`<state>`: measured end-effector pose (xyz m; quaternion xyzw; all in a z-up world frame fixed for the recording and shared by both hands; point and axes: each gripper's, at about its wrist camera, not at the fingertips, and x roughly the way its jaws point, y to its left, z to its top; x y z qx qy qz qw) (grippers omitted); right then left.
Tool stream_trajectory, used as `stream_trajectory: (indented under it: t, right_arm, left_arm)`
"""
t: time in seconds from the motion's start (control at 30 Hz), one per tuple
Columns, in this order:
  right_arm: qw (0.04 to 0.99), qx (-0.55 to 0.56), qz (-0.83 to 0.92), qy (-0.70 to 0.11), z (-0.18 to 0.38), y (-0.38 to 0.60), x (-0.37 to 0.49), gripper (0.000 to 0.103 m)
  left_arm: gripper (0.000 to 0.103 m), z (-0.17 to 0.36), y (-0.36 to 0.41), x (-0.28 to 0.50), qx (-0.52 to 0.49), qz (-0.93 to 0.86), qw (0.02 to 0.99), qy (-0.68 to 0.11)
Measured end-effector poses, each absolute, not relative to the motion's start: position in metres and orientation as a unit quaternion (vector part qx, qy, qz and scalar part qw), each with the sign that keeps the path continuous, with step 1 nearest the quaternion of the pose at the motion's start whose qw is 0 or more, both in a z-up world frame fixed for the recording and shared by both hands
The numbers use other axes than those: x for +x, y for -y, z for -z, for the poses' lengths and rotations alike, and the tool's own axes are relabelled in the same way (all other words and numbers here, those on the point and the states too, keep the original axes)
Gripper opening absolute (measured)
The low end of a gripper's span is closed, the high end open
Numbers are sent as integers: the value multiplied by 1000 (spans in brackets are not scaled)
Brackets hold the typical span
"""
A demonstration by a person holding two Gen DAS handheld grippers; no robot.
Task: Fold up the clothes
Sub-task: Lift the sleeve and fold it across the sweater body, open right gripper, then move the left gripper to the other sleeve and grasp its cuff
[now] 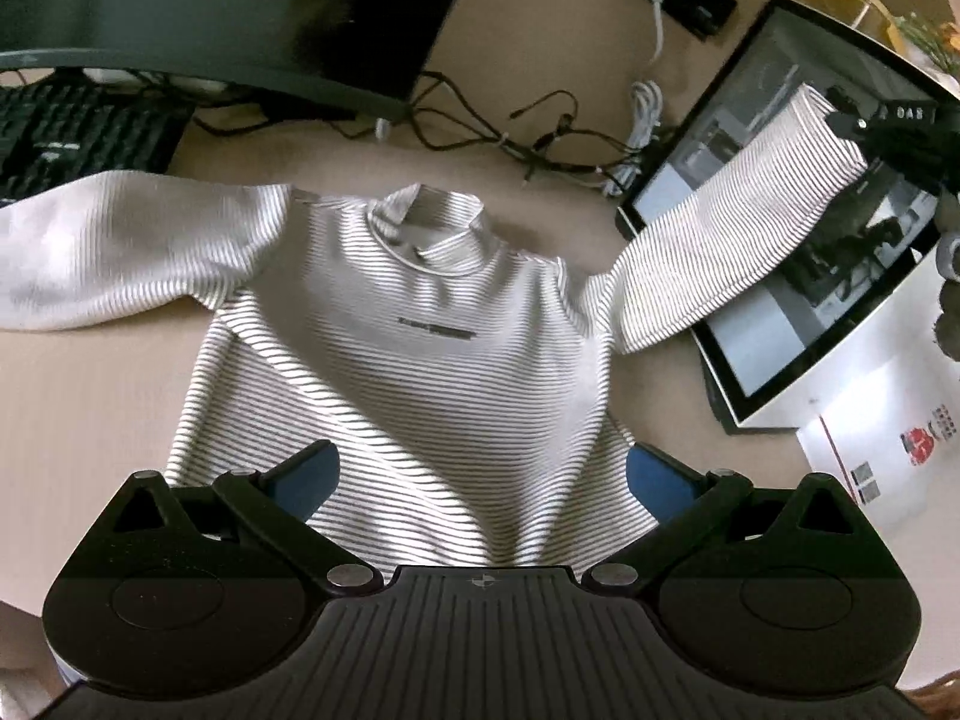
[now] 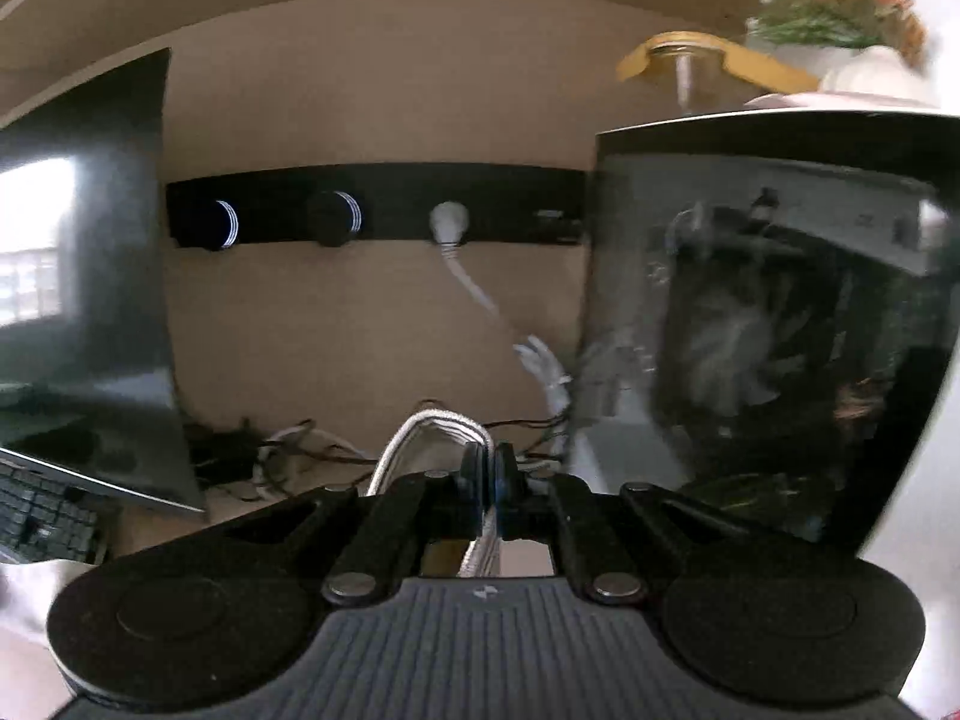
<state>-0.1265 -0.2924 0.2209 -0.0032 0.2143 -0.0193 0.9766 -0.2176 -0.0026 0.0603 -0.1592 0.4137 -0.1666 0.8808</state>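
Note:
A white long-sleeved top with thin dark stripes (image 1: 414, 354) lies face up on the tan desk, collar away from me. My left gripper (image 1: 480, 474) hovers open over its hem, blue pads wide apart and nothing between them. The top's right sleeve (image 1: 738, 240) is lifted off the desk toward the upper right, its cuff held by my right gripper (image 1: 864, 126). In the right wrist view, the right gripper (image 2: 493, 480) is shut on that striped cuff (image 2: 432, 426), which bunches out past the pads. The other sleeve (image 1: 120, 252) lies flat to the left.
A dark monitor (image 1: 210, 12) and a keyboard (image 1: 78, 132) stand at the back left. A tangle of cables (image 1: 540, 138) lies behind the collar. A glass-sided computer case (image 2: 774, 324) is at the right, beside a white box (image 1: 888, 420). A black power strip (image 2: 372, 204) is on the wall.

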Motion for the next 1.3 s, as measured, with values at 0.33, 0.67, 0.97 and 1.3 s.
stream_trajectory:
  t: [0.33, 0.67, 0.97, 1.3]
  right_arm:
    - [975, 8, -96, -198, -226, 221, -99, 3]
    - [953, -24, -205, -222, -211, 119, -60, 8]
    - [951, -13, -175, -256, -178, 139, -75, 32]
    - [902, -18, -93, -422, -38, 224, -174, 38]
  left_arm:
    - [103, -63, -27, -229, -178, 111, 891, -403]
    - [103, -57, -76, -241, -231, 26, 885, -403]
    - [103, -43, -73, -227, -226, 68, 868, -437]
    - [103, -23, -28, -190, -167, 145, 859, -462]
